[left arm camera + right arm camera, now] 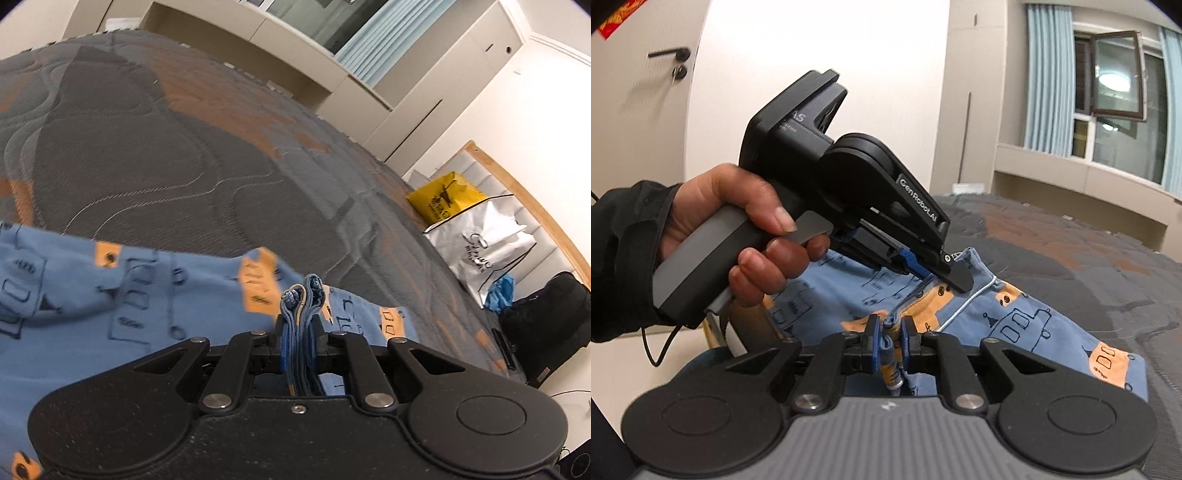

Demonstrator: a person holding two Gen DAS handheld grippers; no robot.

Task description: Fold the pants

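Note:
The pants (110, 306) are light blue with orange patches and dark line drawings. They lie over the near part of a grey and orange quilted bed (147, 147). My left gripper (300, 325) is shut on several bunched layers of the pants' edge. In the right wrist view the pants (1015, 325) spread to the right on the bed (1089, 266). My right gripper (889, 334) is shut on a bunched hem of the pants. The left gripper (955, 275), held in a hand, pinches the fabric just beyond it.
A yellow bag (443, 197), a white bag (487, 243) and a black bag (546, 317) stand beside the bed at the right. Cabinets and a curtained window (1115, 85) lie beyond the bed. A white door (639, 92) is at the left.

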